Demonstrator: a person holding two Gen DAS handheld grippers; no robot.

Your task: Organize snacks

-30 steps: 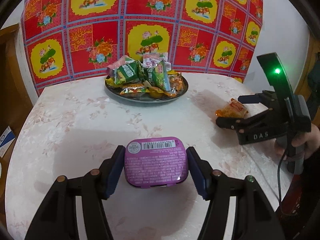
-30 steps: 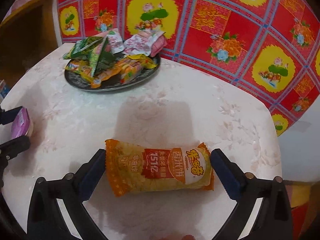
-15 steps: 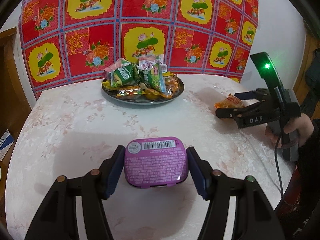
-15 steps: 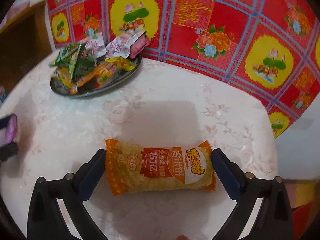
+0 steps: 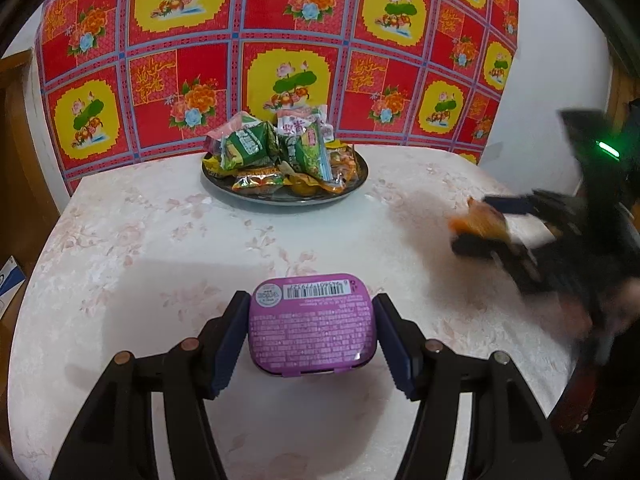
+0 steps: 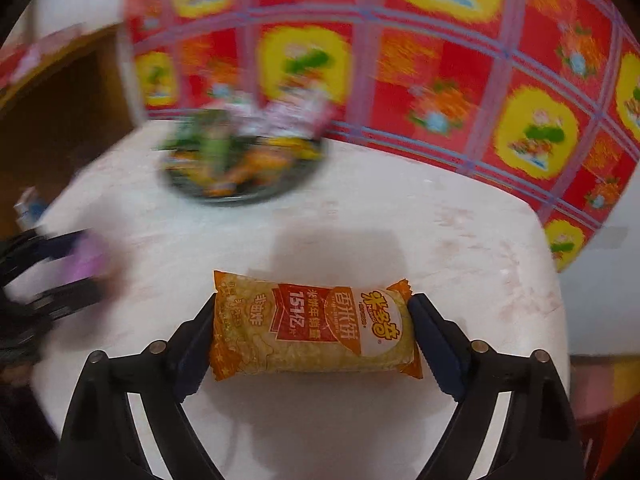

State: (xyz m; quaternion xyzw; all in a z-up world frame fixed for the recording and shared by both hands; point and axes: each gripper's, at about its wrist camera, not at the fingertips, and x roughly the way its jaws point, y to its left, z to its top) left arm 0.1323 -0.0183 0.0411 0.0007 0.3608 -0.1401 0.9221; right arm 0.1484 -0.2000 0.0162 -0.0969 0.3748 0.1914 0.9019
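Now orange packet (image 6: 314,326) clamped lengthwise between right fingers (image 6: 438,344).

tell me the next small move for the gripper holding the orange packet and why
Probably carry it on toward the plate and release over the pile. The right gripper is shut on the orange rice cracker packet, its view is motion-blurred, and the plate of snacks sits ahead to its left. The left gripper holds the purple tin.

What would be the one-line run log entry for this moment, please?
left gripper: shut on purple tin | right gripper: shut on orange rice cracker packet | snack plate: full, far side of table
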